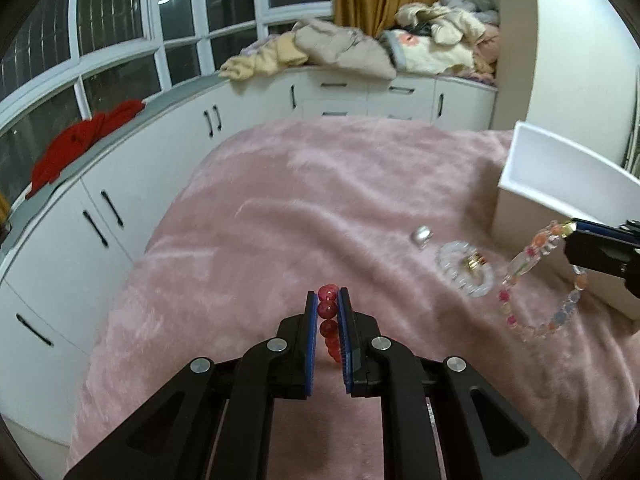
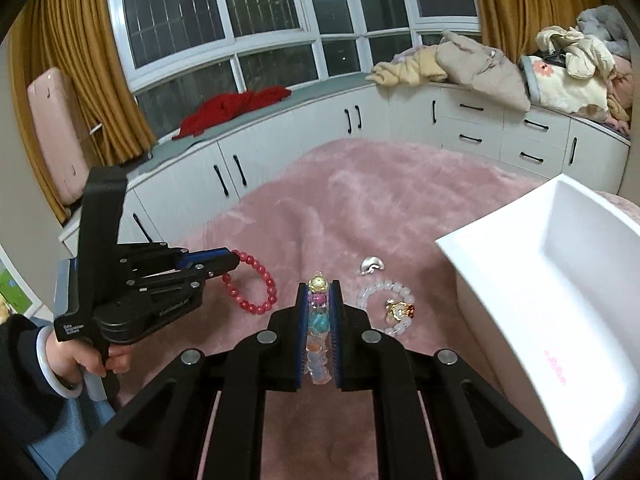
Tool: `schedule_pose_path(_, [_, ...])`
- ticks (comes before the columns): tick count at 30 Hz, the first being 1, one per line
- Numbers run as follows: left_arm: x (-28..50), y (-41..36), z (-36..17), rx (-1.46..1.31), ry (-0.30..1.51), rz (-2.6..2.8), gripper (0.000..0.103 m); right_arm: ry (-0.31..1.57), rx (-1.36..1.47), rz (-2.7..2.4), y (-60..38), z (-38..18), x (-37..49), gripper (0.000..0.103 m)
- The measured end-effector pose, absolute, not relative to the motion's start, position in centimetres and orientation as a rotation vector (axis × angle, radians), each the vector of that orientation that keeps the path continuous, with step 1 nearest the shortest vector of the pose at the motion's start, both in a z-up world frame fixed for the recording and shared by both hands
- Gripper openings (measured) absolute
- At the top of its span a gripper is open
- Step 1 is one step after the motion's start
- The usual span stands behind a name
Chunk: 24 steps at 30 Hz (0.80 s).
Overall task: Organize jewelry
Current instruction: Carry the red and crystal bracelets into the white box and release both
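My left gripper (image 1: pixel 328 300) is shut on a red bead bracelet (image 1: pixel 328 308); in the right wrist view that gripper (image 2: pixel 234 262) holds the bracelet (image 2: pixel 256 288) over the pink blanket. My right gripper (image 2: pixel 318 290) is shut on a multicoloured bead bracelet (image 2: pixel 318 320); in the left wrist view this bracelet (image 1: pixel 540 280) hangs from that gripper (image 1: pixel 572 228). A clear white bead bracelet with a gold charm (image 2: pixel 388 306) (image 1: pixel 466 270) and a small silver piece (image 2: pixel 372 266) (image 1: pixel 421 236) lie on the blanket. A white open box (image 2: pixel 500 248) (image 1: pixel 520 184) stands to the right.
The pink fuzzy blanket (image 1: pixel 320 200) covers the bed. White cabinets (image 2: pixel 400 120) run under the window, with a red cloth (image 2: pixel 236 108) and piled clothes (image 2: pixel 480 64) on top. A pink suitcase (image 2: pixel 56 136) stands far left.
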<state>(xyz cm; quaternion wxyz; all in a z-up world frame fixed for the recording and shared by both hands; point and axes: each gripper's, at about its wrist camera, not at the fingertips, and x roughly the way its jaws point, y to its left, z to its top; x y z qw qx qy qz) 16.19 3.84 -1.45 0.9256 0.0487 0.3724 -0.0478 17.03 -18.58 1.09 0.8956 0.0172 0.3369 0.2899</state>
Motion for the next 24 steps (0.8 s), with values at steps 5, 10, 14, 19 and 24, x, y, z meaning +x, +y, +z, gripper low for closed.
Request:
schedule_pose_path(5, [16.4,2.2,0.1,0.131,0.748,-0.122,0.015,0.66,0.064,0.589,-20.1,2.7,16.3,0.011])
schedule_pose_path(10, [16.0,0.9,1.5,0.125,0.737,-0.151,0.015,0.608,0.083,0.573,-21.6,4.4,15.4,0.011])
schedule_pose_path(14, [15.7,-0.9,3.0,0.141,0.719,-0.192,0.015,0.57,0.096,0.56,-22.8,5.9,14.9,0.011])
schedule_pose_path(19, [15.3,-3.7,5.0,0.143,0.697,-0.251,0.015,0.533,0.118,0.539,-24.5,7.3,14.3,0.011])
schedule_pose_path(24, [15.6,-6.2,6.8,0.111,0.7,-0.322,0.015,0.507,0.139,0.502,-26.5,8.3,14.0,0.011])
